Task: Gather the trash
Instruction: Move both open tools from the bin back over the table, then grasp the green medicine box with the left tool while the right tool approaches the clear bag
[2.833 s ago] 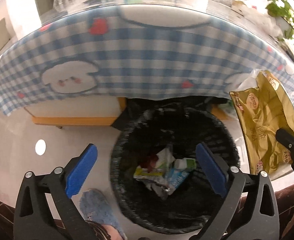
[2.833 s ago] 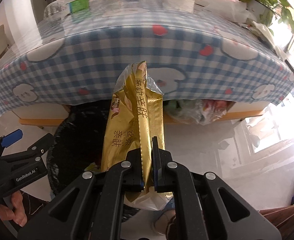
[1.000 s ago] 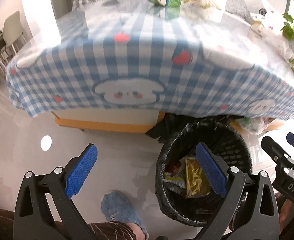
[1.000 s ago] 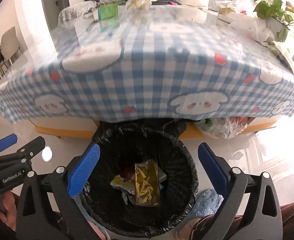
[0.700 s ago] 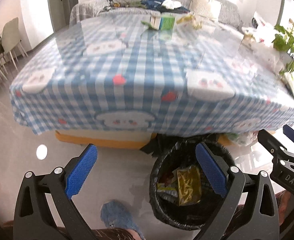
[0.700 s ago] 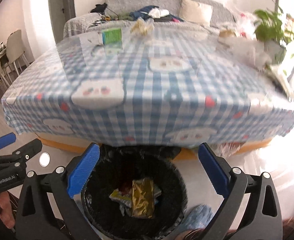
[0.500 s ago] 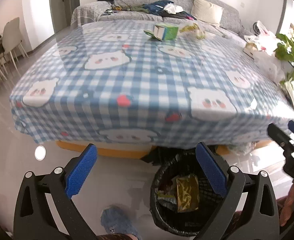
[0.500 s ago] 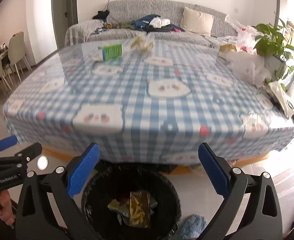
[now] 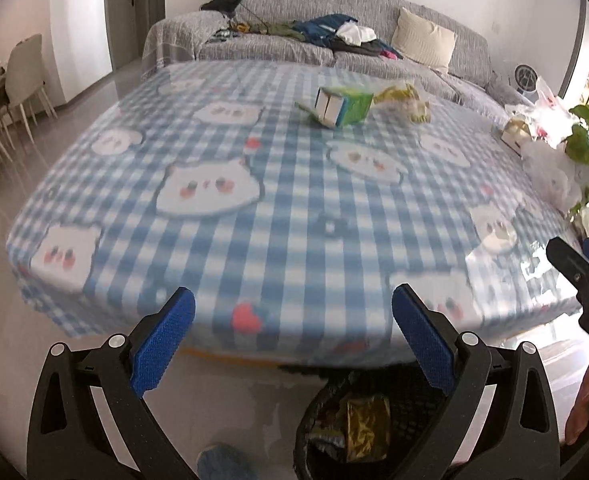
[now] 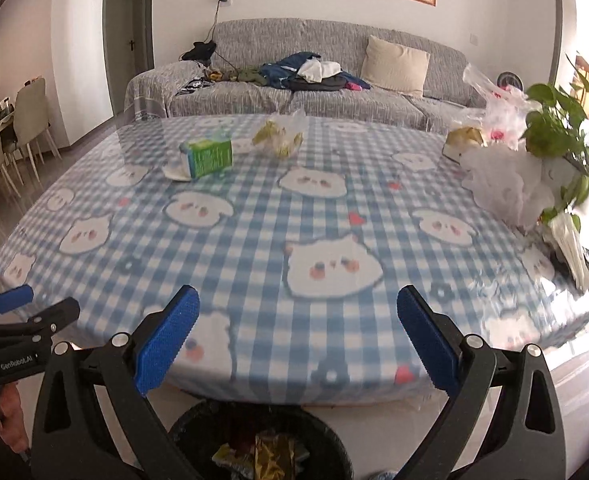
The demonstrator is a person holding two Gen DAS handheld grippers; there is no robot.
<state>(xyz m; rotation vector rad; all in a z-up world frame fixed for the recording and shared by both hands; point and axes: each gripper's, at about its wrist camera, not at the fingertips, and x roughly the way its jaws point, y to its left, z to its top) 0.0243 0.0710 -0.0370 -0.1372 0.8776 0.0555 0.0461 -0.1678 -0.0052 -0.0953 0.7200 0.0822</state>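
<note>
Your left gripper and right gripper both stood spread wide and empty above the near edge of the table, whose glossy blue checked cloth lay bare up to the far end. There a green carton lay beside a crinkled clear wrapper. Below the edge, the black mesh bin held a gold foil packet.

Checked tablecloth on table, bearing green carton, crumpled wrapper, white plastic bags.
</note>
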